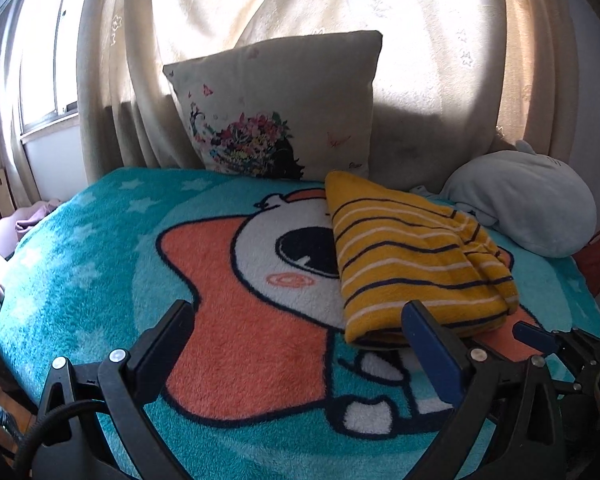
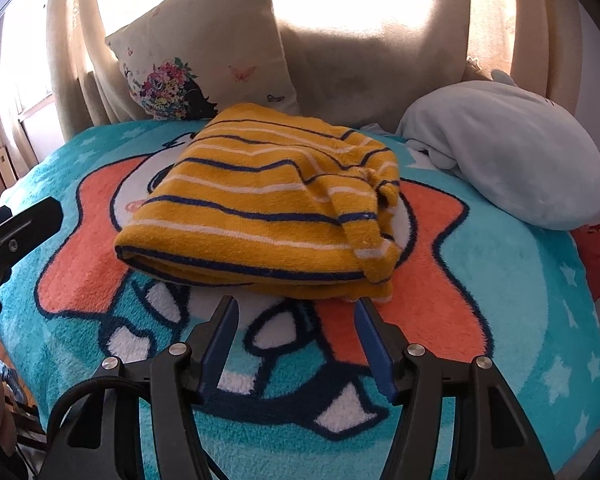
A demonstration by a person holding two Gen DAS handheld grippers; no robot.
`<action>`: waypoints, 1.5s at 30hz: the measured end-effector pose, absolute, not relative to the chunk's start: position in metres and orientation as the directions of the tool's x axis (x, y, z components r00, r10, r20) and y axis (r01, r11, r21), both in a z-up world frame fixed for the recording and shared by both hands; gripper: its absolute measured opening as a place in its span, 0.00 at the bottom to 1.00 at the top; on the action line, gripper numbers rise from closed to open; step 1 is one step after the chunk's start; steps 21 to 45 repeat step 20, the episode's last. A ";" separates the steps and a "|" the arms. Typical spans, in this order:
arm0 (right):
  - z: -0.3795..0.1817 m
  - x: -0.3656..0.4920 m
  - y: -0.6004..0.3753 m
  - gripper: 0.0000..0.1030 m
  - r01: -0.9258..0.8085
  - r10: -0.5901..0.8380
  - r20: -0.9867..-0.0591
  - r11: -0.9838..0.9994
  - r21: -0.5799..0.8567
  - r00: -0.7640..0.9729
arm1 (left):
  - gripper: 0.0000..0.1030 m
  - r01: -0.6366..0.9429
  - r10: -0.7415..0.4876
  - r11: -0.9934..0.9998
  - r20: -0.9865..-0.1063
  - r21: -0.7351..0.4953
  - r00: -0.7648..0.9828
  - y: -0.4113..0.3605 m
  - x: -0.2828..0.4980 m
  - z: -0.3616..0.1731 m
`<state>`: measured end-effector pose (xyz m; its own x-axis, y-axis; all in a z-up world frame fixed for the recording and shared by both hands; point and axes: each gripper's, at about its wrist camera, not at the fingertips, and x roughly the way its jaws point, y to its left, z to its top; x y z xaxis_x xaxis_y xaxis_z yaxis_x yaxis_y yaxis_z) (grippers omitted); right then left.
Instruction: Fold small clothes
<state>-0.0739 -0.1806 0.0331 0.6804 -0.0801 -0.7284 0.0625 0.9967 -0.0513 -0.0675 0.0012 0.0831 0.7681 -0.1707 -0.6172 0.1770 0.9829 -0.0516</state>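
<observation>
The yellow striped garment (image 2: 260, 204) lies folded in a thick bundle on the cartoon blanket (image 2: 500, 320) of the bed, in front of the flowered cushion (image 2: 196, 60) and just beside the pale blue plush toy (image 2: 512, 152). Its long axis runs across the right tool's line of sight, with the folded edge turned toward that tool.

The right tool (image 2: 296, 312) points down at this near edge. Its jaws are released, with nothing between them, and the tips stand just short of the cloth, the right one almost under the loose corner of the garment. The left tool (image 1: 300, 316) is also released and empty. Seen from it, the garment lies off to the right, so only its right finger is close to the bundle's near corner.

I judge the right hand to be nearer and better placed for the next move.

I see no container here; the garment rests directly on the blanket.
</observation>
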 end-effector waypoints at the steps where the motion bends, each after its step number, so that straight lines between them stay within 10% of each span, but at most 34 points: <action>1: 0.033 -0.074 -0.179 0.63 0.060 -0.082 -0.728 0.997 -0.056 0.681 | 1.00 0.174 -0.170 0.983 -0.621 -0.054 0.765 0.002 -0.067 0.082; 45: 0.032 -0.068 -0.169 0.65 0.050 -0.099 -0.730 0.995 -0.089 0.676 | 1.00 0.160 -0.166 0.985 -0.671 -0.072 0.723 0.005 -0.060 0.071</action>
